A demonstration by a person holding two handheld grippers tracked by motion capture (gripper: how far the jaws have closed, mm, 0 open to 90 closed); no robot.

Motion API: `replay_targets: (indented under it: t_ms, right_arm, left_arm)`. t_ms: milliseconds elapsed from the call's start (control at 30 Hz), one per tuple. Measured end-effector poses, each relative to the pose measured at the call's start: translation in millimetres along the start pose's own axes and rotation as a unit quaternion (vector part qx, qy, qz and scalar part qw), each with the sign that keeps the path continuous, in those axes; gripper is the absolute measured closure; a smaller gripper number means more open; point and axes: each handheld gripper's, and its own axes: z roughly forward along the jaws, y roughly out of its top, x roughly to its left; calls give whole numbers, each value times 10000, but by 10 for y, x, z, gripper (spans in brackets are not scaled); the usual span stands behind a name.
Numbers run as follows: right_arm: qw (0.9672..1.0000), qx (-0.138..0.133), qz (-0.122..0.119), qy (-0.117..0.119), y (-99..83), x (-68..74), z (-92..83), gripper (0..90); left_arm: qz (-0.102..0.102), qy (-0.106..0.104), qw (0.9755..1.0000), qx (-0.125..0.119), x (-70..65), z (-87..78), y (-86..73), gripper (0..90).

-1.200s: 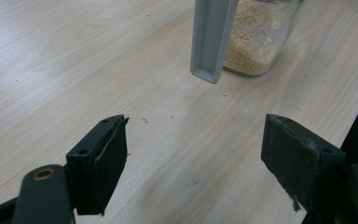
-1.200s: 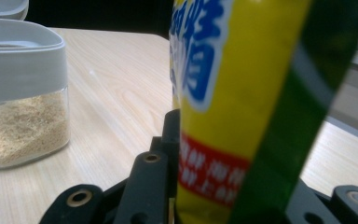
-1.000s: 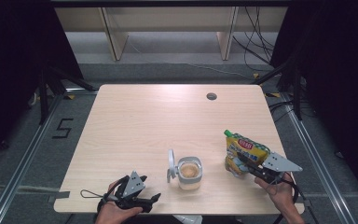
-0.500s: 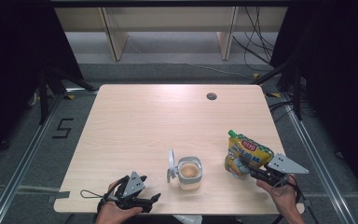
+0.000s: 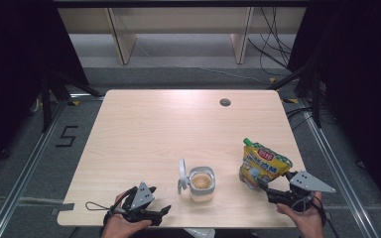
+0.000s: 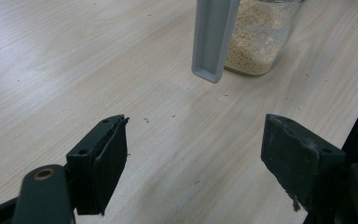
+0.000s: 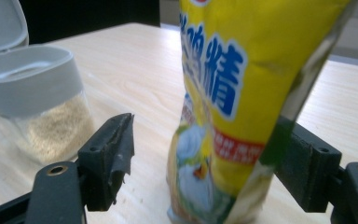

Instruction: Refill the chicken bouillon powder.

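Stands upright at right near edge of worktop [image 5: 144,129]: pouch [image 5: 262,163], long axis vertical, between just-opening right gripper [image 5: 267,187] jaws, released; jar [image 5: 201,183] to left; left gripper [image 5: 162,212] jaws spread, empty

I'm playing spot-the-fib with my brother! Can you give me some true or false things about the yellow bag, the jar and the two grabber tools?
1. The yellow bag stands upright on the table. True.
2. The right gripper squeezes the bag tightly. False: its jaws have just been opening; the bag stands between them, and the left pad is clear of it.
3. The jar has its lid flipped open. True.
4. The jar is empty. False: it holds pale, sandy grains.
5. The left gripper holds the jar's lid. False: its jaws are open with bare table between them, short of the jar.
6. The bag stands to the right of the jar in the high view. True.
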Motion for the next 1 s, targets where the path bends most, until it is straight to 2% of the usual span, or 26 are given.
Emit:
replay_targets:
  t_ms: [33, 67, 133, 200, 233, 267, 333, 367, 400, 433, 467, 500, 533, 600, 633, 667, 700, 733, 767, 900, 933, 967, 1000]
  right_arm:
    - [9999, 70, 44, -59, -5, 26, -16, 260]
    - [9998, 102, -118, -86, -5, 28, -33, 251]
    - [9997, 197, 65, -164, -8, 85, -76, 235]
    - [9995, 228, 17, -230, -17, 90, -110, 229]
    - [9992, 286, 188, -220, -26, 110, -145, 234]
    - [9993, 268, 119, -236, -34, 101, -157, 232]
    - [9991, 298, 165, -250, -43, 114, -176, 231]
    - [9986, 394, 109, -321, -51, 131, -205, 231]
    - [9976, 516, 225, -392, -58, 166, -224, 229]
    - [9969, 604, 216, -445, -78, 178, -244, 225]
    - [9973, 591, 41, -428, -93, 148, -238, 225]
    - [9964, 696, 230, -433, -102, 185, -257, 221]
    - [9967, 661, 4, -469, -106, 159, -255, 217]
    - [9961, 732, 34, -483, -119, 170, -270, 211]
    - [9951, 813, 298, -475, -123, 209, -281, 211]
    - [9950, 826, 277, -482, -127, 206, -288, 209]
    - [9954, 810, 136, -495, -126, 185, -293, 207]
    - [9954, 824, 142, -471, -128, 184, -297, 206]
    - [9955, 824, 147, -441, -133, 180, -300, 205]
    - [9934, 929, 220, -630, -148, 214, -322, 202]
    - [9940, 912, 196, -565, -150, 216, -334, 205]
    - [9933, 966, 254, -578, -152, 235, -341, 219]
    - [9944, 924, 124, -502, -150, 215, -336, 224]
  left_arm:
    - [-1, 15, 10000, -6, -1, 1, -1, 224]
    - [-6, 5, 10000, -12, 0, 5, -1, 224]
    - [-9, 6, 10000, -14, -1, 7, -2, 224]
    - [-8, 11, 10000, -12, -4, 2, -2, 224]
    - [-12, -4, 10000, -4, -3, 1, -1, 224]
    - [-11, -15, 10000, -5, 0, 0, 2, 224]
    - [-10, 20, 10000, -45, 4, 7, 3, 224]
    - [-2, 5, 10000, -11, 8, -5, 15, 224]
    - [-30, -49, 10000, -52, 0, -12, 23, 224]
    - [-124, -31, 9998, -175, -15, -23, 48, 223]
    - [-124, -31, 9998, -175, -15, -23, 48, 223]
    - [-83, -5, 9997, -213, -5, -47, 74, 223]
    - [-8, -23, 9999, -169, 11, -67, 92, 223]
    - [-76, 13, 9997, -213, 13, -73, 116, 223]
    - [-189, -28, 9994, -289, 1, -72, 135, 223]
    - [-178, -12, 9994, -308, 4, -83, 161, 223]
    - [-105, -22, 9994, -321, 15, -99, 188, 223]
    - [-58, -24, 9993, -369, 18, -113, 214, 223]
    - [-158, -20, 9992, -375, 6, -123, 238, 223]
    - [-2, 47, 9995, -310, 30, -158, 324, 224]
    - [-72, 9, 9991, -424, 11, -152, 348, 226]
    - [-51, 14, 9989, -469, 11, -152, 363, 230]
    - [162, 10, 9991, -383, 31, -176, 390, 237]
